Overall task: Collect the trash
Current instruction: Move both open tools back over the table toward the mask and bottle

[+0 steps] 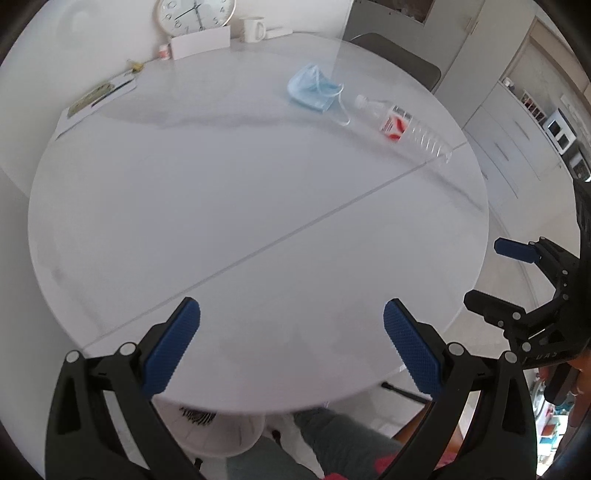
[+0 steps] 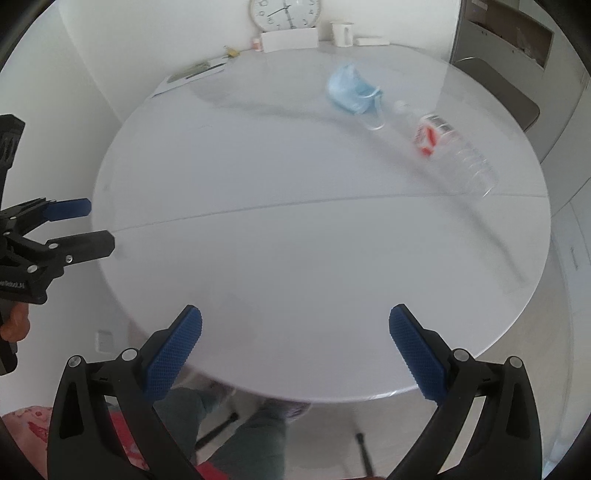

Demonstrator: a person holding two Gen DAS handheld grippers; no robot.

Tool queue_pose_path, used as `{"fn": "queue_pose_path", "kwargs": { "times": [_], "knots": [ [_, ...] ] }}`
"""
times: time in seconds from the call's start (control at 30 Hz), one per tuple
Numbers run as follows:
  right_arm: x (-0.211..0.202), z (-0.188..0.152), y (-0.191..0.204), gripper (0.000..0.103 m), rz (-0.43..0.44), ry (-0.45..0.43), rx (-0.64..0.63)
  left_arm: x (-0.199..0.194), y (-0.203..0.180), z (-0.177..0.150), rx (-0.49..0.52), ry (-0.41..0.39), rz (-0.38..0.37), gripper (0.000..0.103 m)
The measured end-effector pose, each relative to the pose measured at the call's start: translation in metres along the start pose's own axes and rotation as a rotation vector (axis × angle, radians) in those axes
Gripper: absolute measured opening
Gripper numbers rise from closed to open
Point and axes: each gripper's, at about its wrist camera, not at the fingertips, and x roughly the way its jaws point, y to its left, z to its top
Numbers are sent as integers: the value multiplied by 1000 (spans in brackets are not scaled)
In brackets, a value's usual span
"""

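A crumpled blue face mask (image 1: 313,88) (image 2: 351,90) lies on the far right part of the round white table (image 1: 221,206) (image 2: 295,240). Just right of it a clear plastic bottle with a red and white label (image 1: 402,123) (image 2: 443,142) lies on its side, cap toward the mask. My left gripper (image 1: 291,332) hangs open over the near table edge, holding nothing; it also shows at the left edge of the right wrist view (image 2: 92,225). My right gripper (image 2: 295,339) is open and empty too, and appears at the right of the left wrist view (image 1: 487,273). Both are far from the trash.
At the table's far edge by the wall stand a clock (image 1: 195,14), a white mug (image 1: 253,29), a white card holder (image 1: 199,42) and a small jar (image 1: 163,51). Papers (image 1: 99,98) lie at the far left. A dark chair (image 1: 399,59) stands behind the table. A person's legs (image 2: 258,435) are below.
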Motion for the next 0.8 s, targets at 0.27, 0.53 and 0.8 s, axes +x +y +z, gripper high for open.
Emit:
{"fn": "queue_pose_path", "kwargs": {
  "times": [0.27, 0.53, 0.8],
  "knots": [
    [10, 62, -72, 101, -21, -34, 16, 25, -44, 75, 28, -41, 38, 95],
    [33, 134, -118, 101, -69, -43, -50, 64, -65, 157, 69, -75, -4, 95],
    [101, 187, -155, 101, -51, 39, -239, 123, -68, 240, 26, -32, -20, 95]
  ]
}}
